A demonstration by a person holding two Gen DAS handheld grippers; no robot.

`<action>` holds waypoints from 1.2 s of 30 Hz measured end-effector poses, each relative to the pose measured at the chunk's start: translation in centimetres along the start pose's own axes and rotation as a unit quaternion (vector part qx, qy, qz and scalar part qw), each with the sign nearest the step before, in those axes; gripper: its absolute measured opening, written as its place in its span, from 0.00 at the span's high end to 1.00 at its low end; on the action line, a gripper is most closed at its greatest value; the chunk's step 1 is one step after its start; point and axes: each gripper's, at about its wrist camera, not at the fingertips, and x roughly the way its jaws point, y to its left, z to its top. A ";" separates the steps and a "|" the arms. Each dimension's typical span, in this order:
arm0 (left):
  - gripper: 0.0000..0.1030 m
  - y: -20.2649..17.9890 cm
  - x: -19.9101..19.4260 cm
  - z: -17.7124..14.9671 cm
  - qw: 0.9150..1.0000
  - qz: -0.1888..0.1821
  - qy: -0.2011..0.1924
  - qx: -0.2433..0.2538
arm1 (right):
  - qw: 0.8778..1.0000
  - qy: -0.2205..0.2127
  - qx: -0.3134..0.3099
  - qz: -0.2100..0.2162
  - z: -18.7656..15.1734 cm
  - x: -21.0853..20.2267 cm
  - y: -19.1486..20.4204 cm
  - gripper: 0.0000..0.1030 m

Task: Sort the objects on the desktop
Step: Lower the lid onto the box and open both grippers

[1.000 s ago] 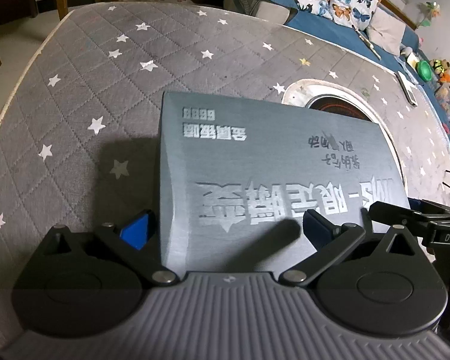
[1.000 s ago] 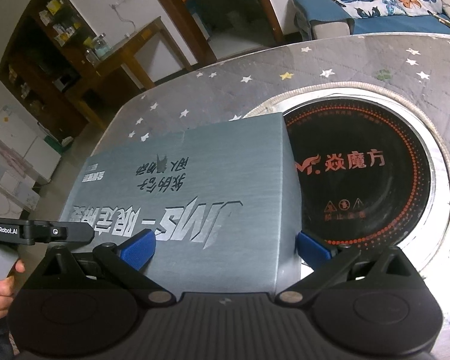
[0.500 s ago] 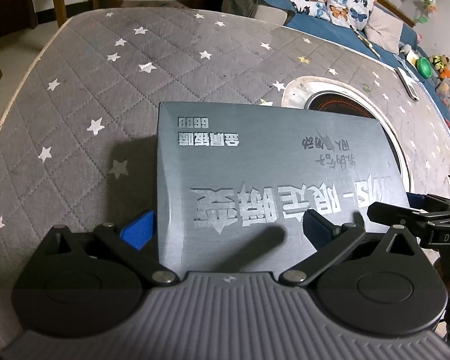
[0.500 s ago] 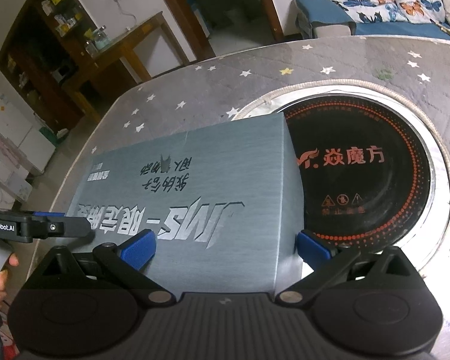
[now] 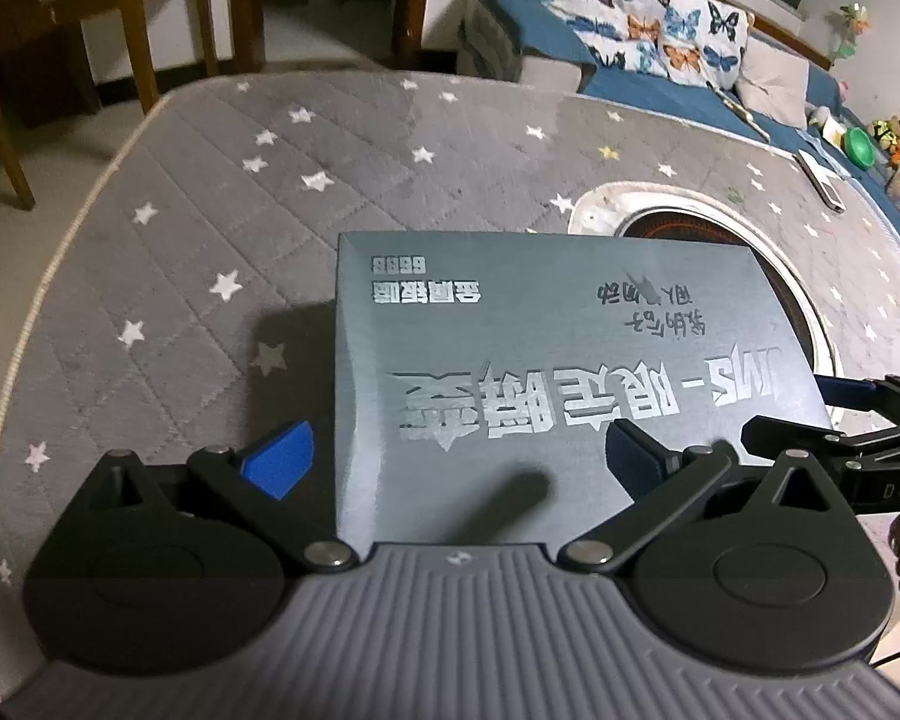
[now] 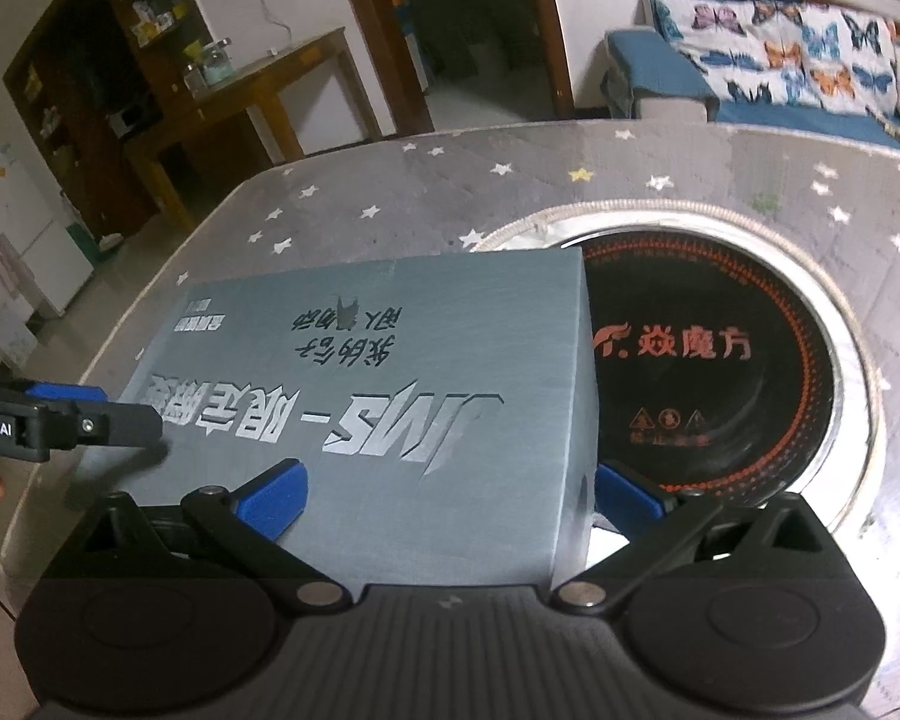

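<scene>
Two claws straddle one grey box (image 5: 546, 372) on the starred mat (image 5: 210, 210). Left claw (image 5: 456, 468) gapes wide at its left end; right claw (image 6: 450, 495) gapes at its right end. Right view alone shows the cooktop (image 6: 720, 360) beyond the right claw's right finger.

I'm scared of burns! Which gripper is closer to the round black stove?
Right. The right gripper sits beside the stove; the left gripper is at the box's far end.
</scene>
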 end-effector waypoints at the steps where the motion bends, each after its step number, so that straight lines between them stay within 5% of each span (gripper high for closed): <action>1: 0.00 -0.2 -0.3 -0.3 1.000 0.004 -0.006 0.004 | 1.000 -0.003 -0.004 -0.003 -0.1 -0.2 0.1 0.00; 16: 0.00 -1.2 -4.3 -4.5 0.996 0.043 -0.079 0.015 | 0.998 -0.037 -0.041 -0.037 -2.7 -2.7 1.2 0.00; 36: 0.00 -1.2 -7.5 -9.7 0.992 0.058 -0.110 -0.006 | 0.997 -0.060 -0.034 -0.045 -6.4 -5.0 2.0 0.00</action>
